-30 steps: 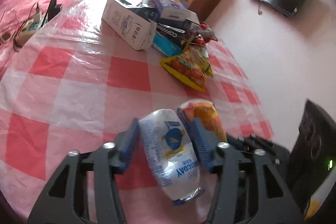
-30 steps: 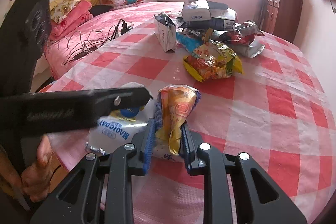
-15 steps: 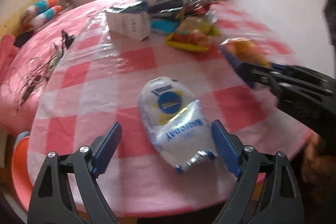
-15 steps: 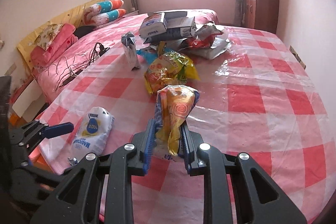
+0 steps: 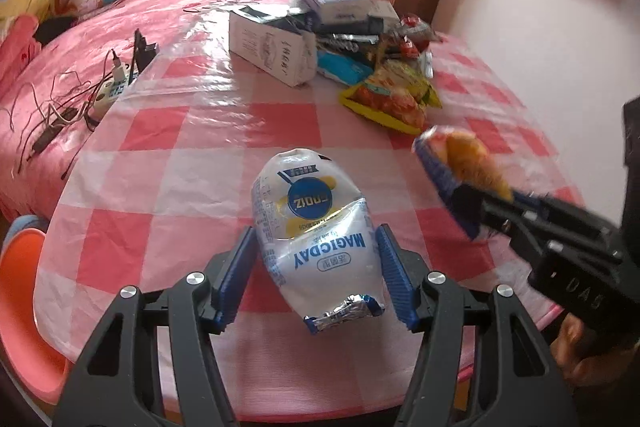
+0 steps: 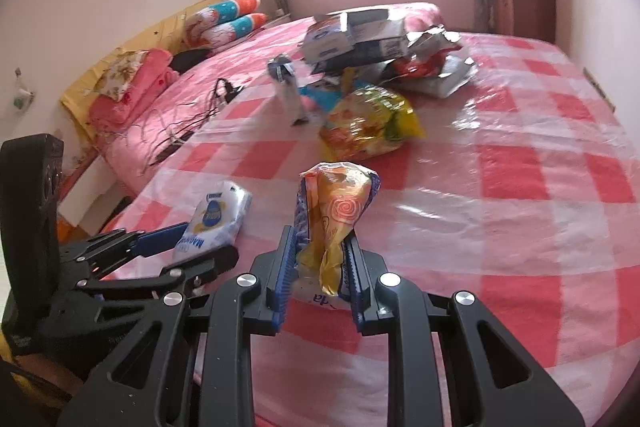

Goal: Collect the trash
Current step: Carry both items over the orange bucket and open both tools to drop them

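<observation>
In the left wrist view, an orange plastic stool (image 5: 24, 307) shows at the lower left edge, and a tangle of cables (image 5: 68, 103) lies on the pink bed at centre left. The left gripper (image 5: 316, 267) fills the bottom of the frame; its jaws have just been closing and now stand at a middling width around the white snack bag (image 5: 316, 227) that lies on the checked tablecloth (image 5: 160, 195) at lower centre. The left blue pad sits just beside the bag's edge with a sliver of gap, and the right pad is at or nearly at its other edge; whether it presses I cannot tell. Above centre stands a white carton (image 5: 272, 51) with a heap of wrappers (image 5: 360, 27) to its right, then a yellow snack bag (image 5: 392, 99). At the right edge the right gripper (image 5: 452, 179) reaches in, pinching an orange wrapper (image 5: 468, 163).

In the right wrist view, the left gripper (image 6: 192, 247) appears at lower left around the white snack bag (image 6: 220, 219). At lower centre the right gripper (image 6: 320, 259) is narrow, clamped on the orange wrapper (image 6: 336, 211), which stands up crumpled between its pads. The yellow snack bag (image 6: 368, 127) lies just above it.
</observation>
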The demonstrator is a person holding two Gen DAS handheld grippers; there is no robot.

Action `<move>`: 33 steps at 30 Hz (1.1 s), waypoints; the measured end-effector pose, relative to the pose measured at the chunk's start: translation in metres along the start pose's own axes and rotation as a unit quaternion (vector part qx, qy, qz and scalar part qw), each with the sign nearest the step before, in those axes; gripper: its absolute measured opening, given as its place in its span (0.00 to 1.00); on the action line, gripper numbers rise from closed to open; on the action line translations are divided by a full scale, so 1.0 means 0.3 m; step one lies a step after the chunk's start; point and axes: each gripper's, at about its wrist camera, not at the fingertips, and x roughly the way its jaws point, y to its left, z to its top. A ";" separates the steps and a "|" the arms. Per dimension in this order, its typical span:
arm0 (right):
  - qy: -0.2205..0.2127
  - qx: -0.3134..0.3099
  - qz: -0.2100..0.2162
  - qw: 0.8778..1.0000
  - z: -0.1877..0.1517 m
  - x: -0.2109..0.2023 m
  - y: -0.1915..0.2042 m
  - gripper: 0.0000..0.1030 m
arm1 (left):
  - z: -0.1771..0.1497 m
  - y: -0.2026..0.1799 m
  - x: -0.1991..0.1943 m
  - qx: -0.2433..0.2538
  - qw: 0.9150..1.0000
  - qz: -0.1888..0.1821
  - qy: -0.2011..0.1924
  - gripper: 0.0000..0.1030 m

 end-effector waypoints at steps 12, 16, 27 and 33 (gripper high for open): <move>0.053 -0.022 0.101 0.993 0.077 0.083 0.222 0.25 | 0.018 0.269 -0.152 -0.075 0.995 0.028 -0.059 0.60; 0.072 -0.056 0.146 0.985 0.107 0.134 0.366 0.25 | -0.012 0.419 -0.225 -0.112 0.988 0.068 -0.077 0.60; 0.132 -0.175 0.255 0.942 0.127 0.331 0.860 0.27 | -0.217 0.841 -0.339 -0.235 0.950 0.194 -0.075 0.60; 0.168 -0.210 0.275 0.923 0.080 0.475 1.044 0.45 | -0.316 0.980 -0.319 -0.278 0.931 0.231 -0.056 0.69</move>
